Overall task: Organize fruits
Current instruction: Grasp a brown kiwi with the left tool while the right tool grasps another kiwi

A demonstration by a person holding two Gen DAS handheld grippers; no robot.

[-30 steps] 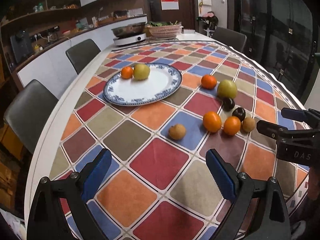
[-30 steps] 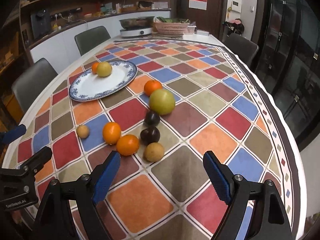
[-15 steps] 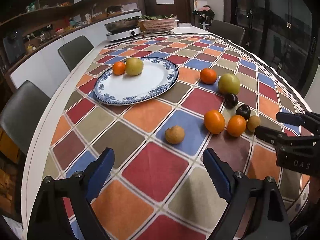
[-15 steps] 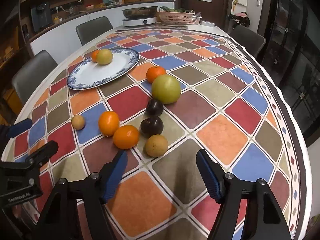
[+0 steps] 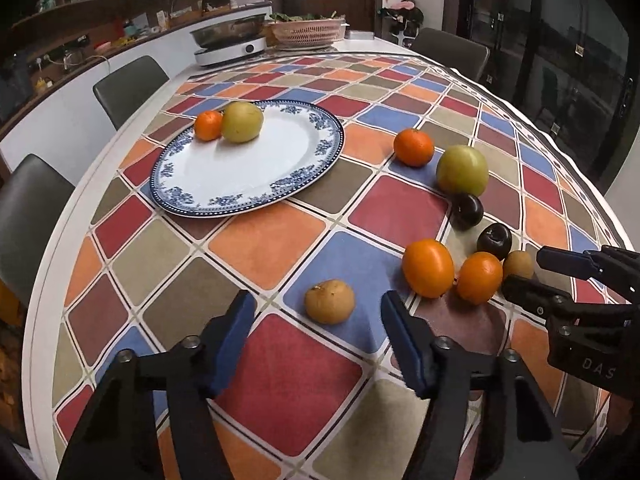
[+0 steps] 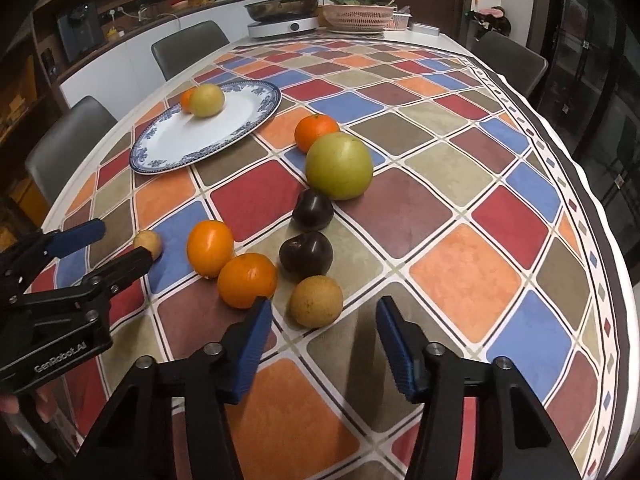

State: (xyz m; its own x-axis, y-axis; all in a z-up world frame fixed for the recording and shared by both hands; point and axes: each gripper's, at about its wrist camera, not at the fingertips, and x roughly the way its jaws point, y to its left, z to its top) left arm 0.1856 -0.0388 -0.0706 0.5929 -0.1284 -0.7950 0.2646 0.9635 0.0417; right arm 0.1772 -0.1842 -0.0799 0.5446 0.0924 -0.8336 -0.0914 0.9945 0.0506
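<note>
Blue-padded left gripper and right gripper, jaws closing but untouching, each framed a small round tan fruit; next: descend, pinch.

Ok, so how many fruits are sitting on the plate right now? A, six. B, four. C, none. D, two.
D: the plate holds just a small orange and a yellow-green fruit, touching each other near its far rim; every other fruit lies on the tablecloth.
</note>
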